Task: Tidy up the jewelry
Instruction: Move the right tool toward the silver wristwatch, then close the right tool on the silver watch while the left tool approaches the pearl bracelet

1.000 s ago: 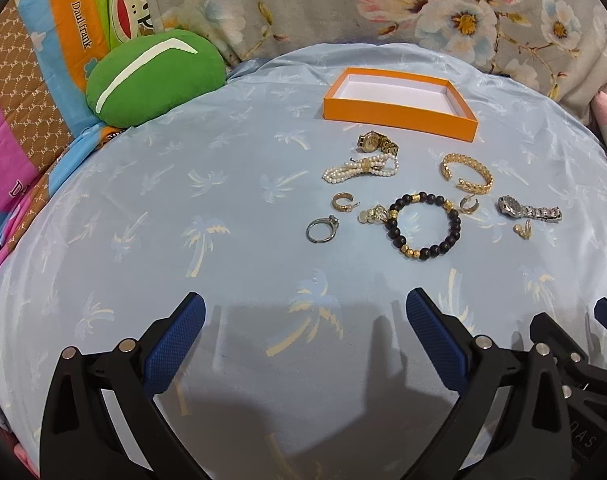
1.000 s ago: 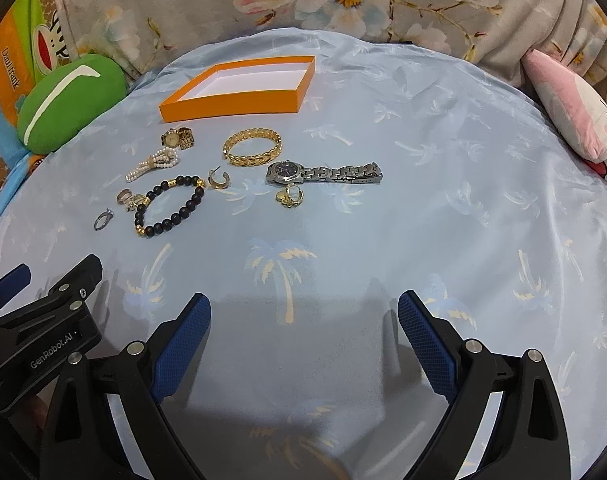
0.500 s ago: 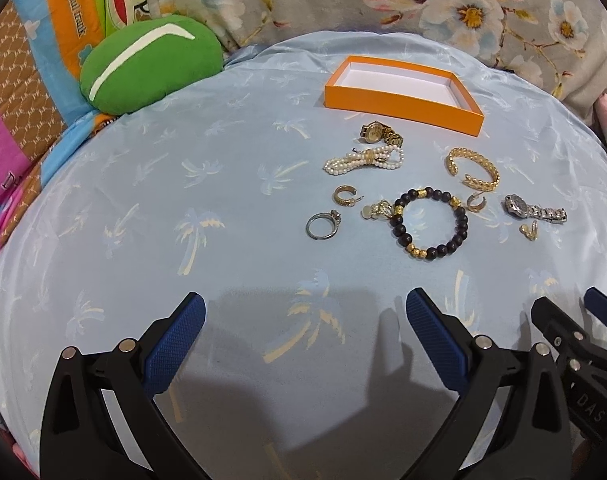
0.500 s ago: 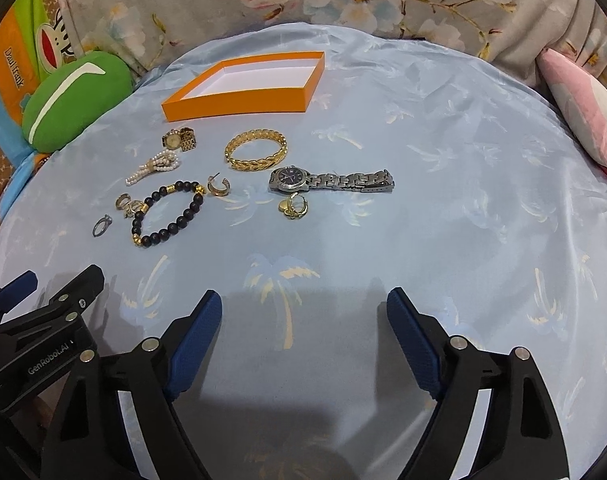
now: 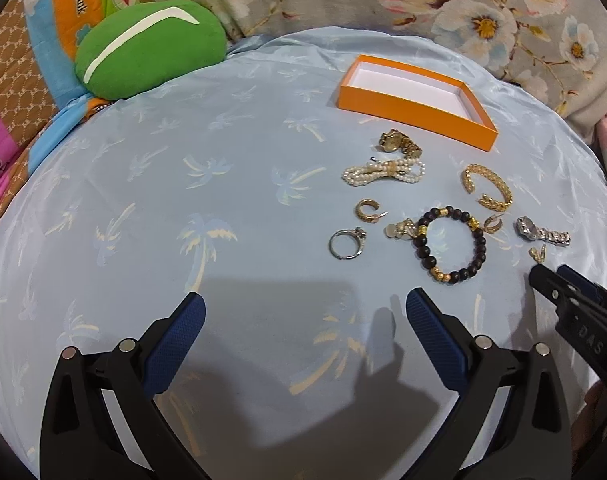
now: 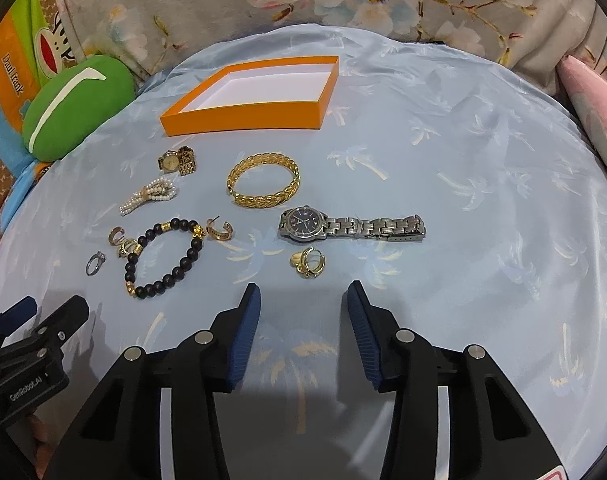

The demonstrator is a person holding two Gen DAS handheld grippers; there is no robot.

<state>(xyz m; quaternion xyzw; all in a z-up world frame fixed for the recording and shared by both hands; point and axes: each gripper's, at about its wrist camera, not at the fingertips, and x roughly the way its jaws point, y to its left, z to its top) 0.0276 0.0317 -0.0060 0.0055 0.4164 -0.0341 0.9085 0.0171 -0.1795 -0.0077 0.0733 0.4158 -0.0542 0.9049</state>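
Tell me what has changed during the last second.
The right gripper moved forward toward the gold ring and narrowed its jaws, still open and empty. The left gripper advanced slightly, wide open. The jewelry and orange box stayed put.

Pink pillow (image 6: 599, 116) cut by right edge (pattern unclear); watch dial (image 6: 302, 222) unreadable.

Loose jewelry — silver watch (image 6: 351, 226), gold bangle (image 6: 264, 185), black bead bracelet (image 6: 163, 258) — lies flat before the empty orange tray (image 6: 239, 119).

Black plastic grippers, left (image 5: 303, 312) and right (image 6: 301, 304); ribbed blue pads (image 6: 243, 332), silver rivets, white "GenRobot.AI" lettering.
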